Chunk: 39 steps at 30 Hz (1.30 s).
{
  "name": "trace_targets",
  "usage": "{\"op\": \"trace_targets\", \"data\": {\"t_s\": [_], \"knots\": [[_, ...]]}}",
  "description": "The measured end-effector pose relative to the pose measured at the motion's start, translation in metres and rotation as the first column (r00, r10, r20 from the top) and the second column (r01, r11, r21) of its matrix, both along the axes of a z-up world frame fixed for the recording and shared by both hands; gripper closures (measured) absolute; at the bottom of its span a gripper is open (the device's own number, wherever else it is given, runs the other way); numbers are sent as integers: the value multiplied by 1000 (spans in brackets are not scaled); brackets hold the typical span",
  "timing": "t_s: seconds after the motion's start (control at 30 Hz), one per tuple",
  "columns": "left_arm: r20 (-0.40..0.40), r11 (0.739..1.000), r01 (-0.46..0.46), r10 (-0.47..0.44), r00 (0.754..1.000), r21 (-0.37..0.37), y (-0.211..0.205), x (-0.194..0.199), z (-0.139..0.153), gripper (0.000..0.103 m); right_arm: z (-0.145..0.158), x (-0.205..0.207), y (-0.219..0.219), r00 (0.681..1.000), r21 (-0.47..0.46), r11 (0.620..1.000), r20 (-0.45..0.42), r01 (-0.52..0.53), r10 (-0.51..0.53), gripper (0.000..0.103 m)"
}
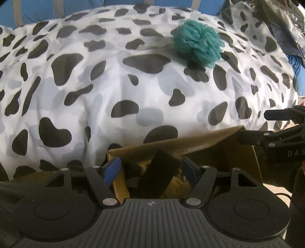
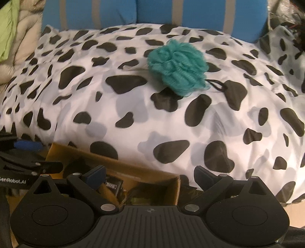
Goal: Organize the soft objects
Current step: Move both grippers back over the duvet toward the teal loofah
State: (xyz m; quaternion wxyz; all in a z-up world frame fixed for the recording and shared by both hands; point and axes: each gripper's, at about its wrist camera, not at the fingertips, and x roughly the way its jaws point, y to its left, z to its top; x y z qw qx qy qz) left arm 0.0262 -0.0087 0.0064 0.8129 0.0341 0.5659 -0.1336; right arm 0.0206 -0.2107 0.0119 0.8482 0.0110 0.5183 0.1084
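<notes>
So the biggest thing in both views is the cow-print duvet (image 1: 118, 82), a puffy white cover with black and grey blotches, bunched up on what looks like a bed with a blue striped backing (image 2: 190, 15) behind it. Nothing about it looks tidied yet.

Next down in size, the cardboard box (image 1: 209, 141) sits at the near edge of the duvet, right under both tools. It already has stuff in it: a black fuzzy item (image 1: 162, 171) standing up inside, so going by that, some of the sorting seems done.

What's left, as far as anyone can see, is the teal mesh bath pouf (image 1: 197, 43). It's lying on top of the duvet, well apart from the box and from both tongs, untouched.

The left tongs (image 1: 150, 169) hang over the box with the pads spread; the black item sits between them, but the pads don't look like they're pressing on it. The right tongs (image 2: 150, 176) are spread wide with nothing in between, hovering over the box's corner.

View differences: the right wrist camera shows the pouf's black hanging loop (image 2: 219, 84) poking out the side, plus some small printed packaging in the box (image 2: 111, 184). The left one misses both, but it's the only one showing the fuzzy item clearly.
</notes>
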Motion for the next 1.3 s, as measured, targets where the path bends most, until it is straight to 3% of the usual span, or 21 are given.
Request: {"op": "trace_targets", "data": {"t_s": [0.7,1.3], "knots": [[224,1000,14,-13,974,-2,-3,18,21,34,16,24,-20,986,-38,997,156,70,-63,0],[276,998,59,-63,959,25,-9,57,14,34,15,68,-39,979,-6,997,187,81,-79,0]]}}
